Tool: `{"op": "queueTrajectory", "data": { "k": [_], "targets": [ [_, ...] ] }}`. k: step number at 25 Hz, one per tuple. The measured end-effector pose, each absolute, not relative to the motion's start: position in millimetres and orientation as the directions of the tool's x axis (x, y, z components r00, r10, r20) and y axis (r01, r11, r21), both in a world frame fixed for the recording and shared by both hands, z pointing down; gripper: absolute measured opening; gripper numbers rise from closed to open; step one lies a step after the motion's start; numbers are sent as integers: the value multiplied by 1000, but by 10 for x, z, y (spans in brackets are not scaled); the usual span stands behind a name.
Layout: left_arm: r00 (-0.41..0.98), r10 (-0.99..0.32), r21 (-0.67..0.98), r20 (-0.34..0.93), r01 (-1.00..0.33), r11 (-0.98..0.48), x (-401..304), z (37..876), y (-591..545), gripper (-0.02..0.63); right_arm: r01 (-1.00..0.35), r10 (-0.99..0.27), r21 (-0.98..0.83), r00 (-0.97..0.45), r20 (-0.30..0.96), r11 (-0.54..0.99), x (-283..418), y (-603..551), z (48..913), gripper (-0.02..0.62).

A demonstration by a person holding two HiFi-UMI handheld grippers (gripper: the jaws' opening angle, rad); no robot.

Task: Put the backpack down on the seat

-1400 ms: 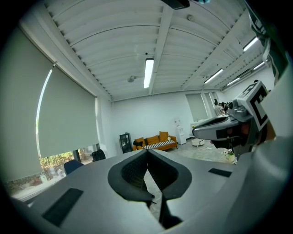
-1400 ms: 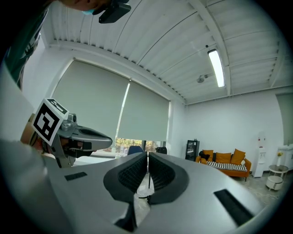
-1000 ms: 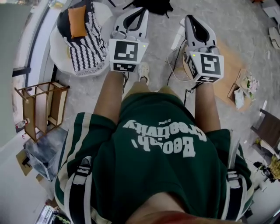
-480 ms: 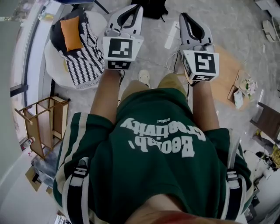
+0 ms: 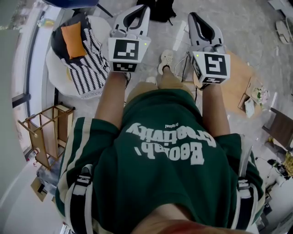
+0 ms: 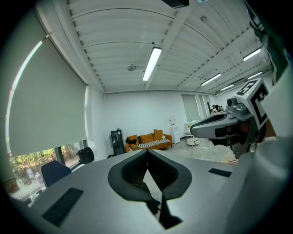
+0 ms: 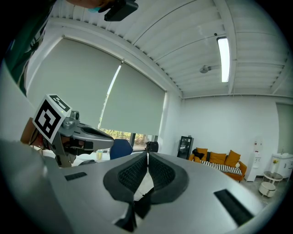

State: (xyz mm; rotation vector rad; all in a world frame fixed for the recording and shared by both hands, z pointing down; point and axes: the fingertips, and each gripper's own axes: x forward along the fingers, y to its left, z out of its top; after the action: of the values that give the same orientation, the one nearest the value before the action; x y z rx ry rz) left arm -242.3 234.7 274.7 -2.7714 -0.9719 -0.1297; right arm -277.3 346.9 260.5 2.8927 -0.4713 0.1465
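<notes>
I see black backpack straps [image 5: 85, 182] over both of the person's shoulders; the pack itself is hidden behind the green shirt. The seat, a round white chair [image 5: 58, 64] with a striped throw and an orange cushion [image 5: 73, 33], stands on the floor at the upper left, just left of my left gripper [image 5: 139, 8]. That gripper is held out level, shut, with nothing in it. My right gripper [image 5: 192, 17] is beside it, also shut and empty. In the left gripper view the jaws [image 6: 147, 153] meet, and in the right gripper view the jaws [image 7: 147, 157] meet too.
A wooden rack [image 5: 46, 132] stands at the left below the chair. Cables [image 5: 183, 64] and a brown mat [image 5: 238, 84] lie on the floor to the right. A black bag [image 5: 160, 9] sits ahead. An orange sofa [image 6: 146, 138] lines the far wall.
The person has stepped forward: the wooden rack has slid down the view, and a shoe now shows ahead between the grippers. Both grippers stay shut and side by side.
</notes>
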Motion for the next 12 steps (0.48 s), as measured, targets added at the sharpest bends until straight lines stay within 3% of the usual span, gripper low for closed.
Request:
{"op": "queueTrajectory", "data": {
  "k": [12],
  "targets": [
    [800,565,-189,202,598,-779,-821,2927,3047,18,-351,-337,140,935,110,-926,-1105,4213,2722,35]
  ]
}}
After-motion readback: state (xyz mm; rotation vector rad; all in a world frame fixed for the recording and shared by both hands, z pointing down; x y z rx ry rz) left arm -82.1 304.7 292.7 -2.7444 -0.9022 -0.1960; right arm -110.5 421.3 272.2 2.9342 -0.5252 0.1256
